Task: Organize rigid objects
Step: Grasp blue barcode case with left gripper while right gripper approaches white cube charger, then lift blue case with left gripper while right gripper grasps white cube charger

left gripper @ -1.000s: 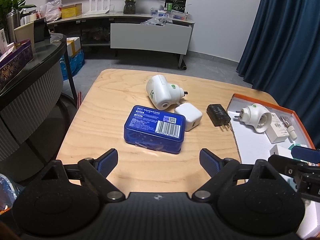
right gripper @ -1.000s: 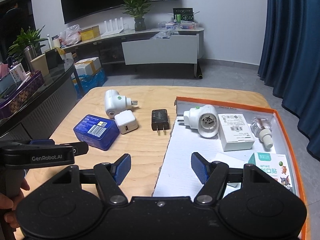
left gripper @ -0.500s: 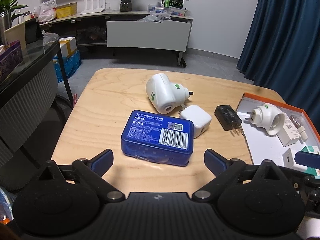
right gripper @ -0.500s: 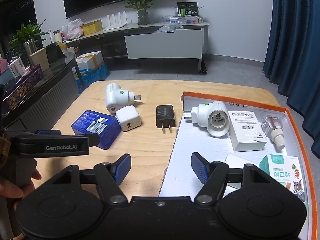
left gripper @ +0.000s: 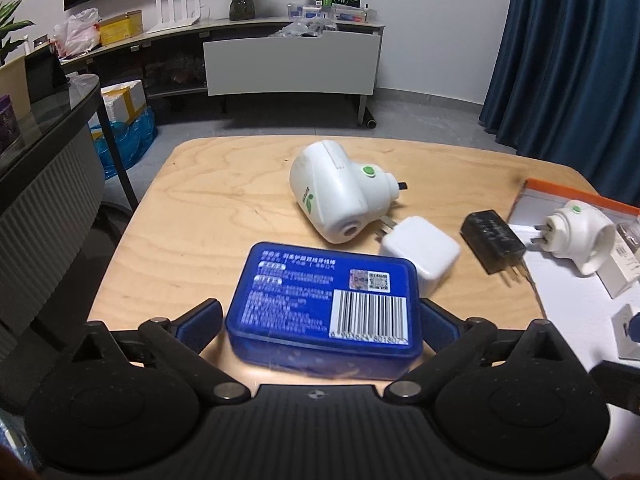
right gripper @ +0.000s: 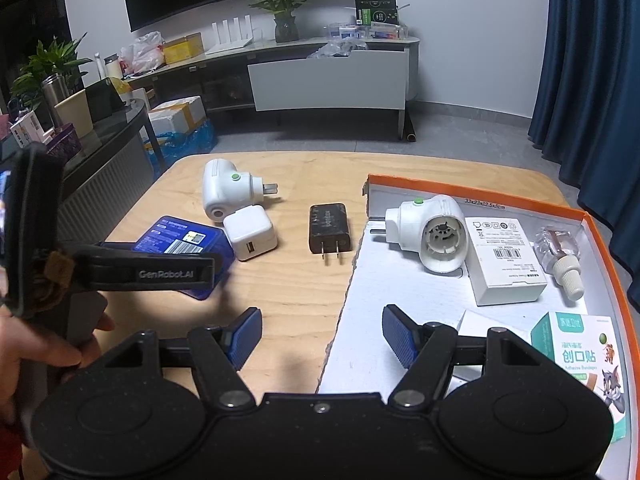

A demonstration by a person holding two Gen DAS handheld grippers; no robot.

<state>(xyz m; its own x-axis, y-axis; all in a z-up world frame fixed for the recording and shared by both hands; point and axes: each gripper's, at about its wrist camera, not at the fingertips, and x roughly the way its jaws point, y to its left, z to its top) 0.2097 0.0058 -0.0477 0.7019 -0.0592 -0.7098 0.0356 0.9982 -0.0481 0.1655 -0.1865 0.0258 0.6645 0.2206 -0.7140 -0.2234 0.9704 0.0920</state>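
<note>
A blue plastic box point(left gripper: 326, 300) with a barcode label lies on the wooden table. My left gripper point(left gripper: 320, 326) is open, with its jaws on either side of the box's near end; contact is unclear. The box also shows in the right wrist view point(right gripper: 182, 242), partly behind the left gripper point(right gripper: 160, 272). My right gripper point(right gripper: 320, 340) is open and empty, over the near edge of the orange-rimmed tray point(right gripper: 472, 194). On the table lie a white plug-in device point(left gripper: 340, 200), a white charger cube point(left gripper: 420, 256) and a black adapter point(left gripper: 492, 236).
The tray holds a second white plug-in device point(right gripper: 434, 232), a white carton point(right gripper: 504, 260), a small clear bottle point(right gripper: 560, 252) and a bandage box point(right gripper: 580, 360). A dark glass side table point(right gripper: 100, 136) stands to the left. Blue curtains hang at the right.
My left gripper has moved forward and down so the blue box now sits between its open jaws. The right gripper has barely shifted.
</note>
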